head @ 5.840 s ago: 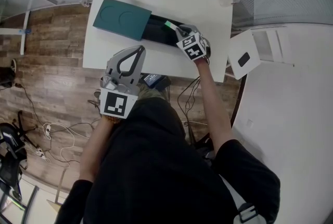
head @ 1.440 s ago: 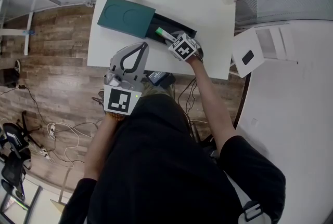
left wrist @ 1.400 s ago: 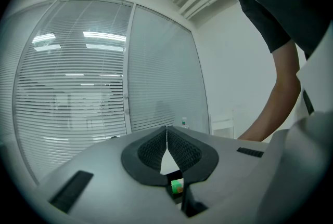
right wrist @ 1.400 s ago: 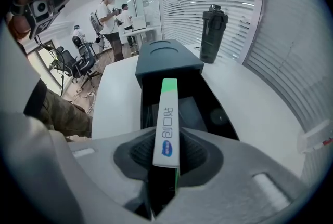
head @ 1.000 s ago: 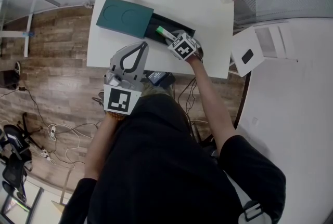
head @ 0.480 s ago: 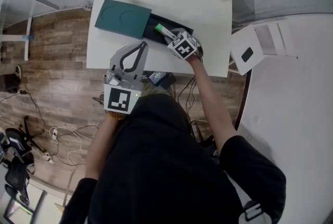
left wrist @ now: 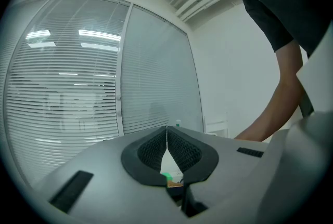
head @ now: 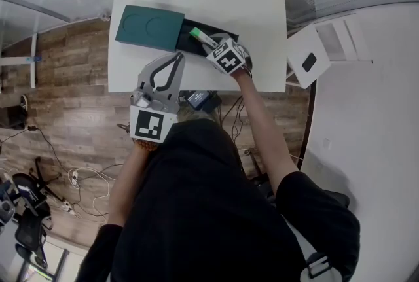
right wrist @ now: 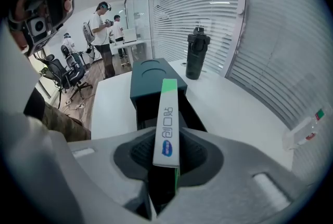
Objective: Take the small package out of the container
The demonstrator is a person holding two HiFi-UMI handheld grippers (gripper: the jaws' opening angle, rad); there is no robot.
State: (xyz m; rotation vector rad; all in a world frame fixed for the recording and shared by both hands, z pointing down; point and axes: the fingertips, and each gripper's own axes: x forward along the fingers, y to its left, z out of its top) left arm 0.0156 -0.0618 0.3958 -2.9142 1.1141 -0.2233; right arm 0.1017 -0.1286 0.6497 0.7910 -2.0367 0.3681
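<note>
Seen from above, I work at a white table (head: pixel 262 19) where the dark container (head: pixel 149 27) lies with its teal lid slid aside and its black inside open. The main risk, as I judge it, is losing the small package (right wrist: pixel 167 119). It is a long, thin white box with a green far end, and it is pinched only at its near end, so most of its length sticks out unsupported. A quick swing or a twist of my wrist could make it pivot or slide free and fall back into the container. Its green tip could also catch on the container's rim, since I cannot tell whether that end is fully clear of the opening. The right gripper (right wrist: pixel 166 154) points steeply down with its jaws only narrowly apart, both pads pressed against the flat sides of the package, which hangs above the open end of the container (right wrist: pixel 151 82). The left gripper (left wrist: pixel 166 137) hovers level off the near edge of the table, jaws pressed together on nothing and touching nothing.
</note>
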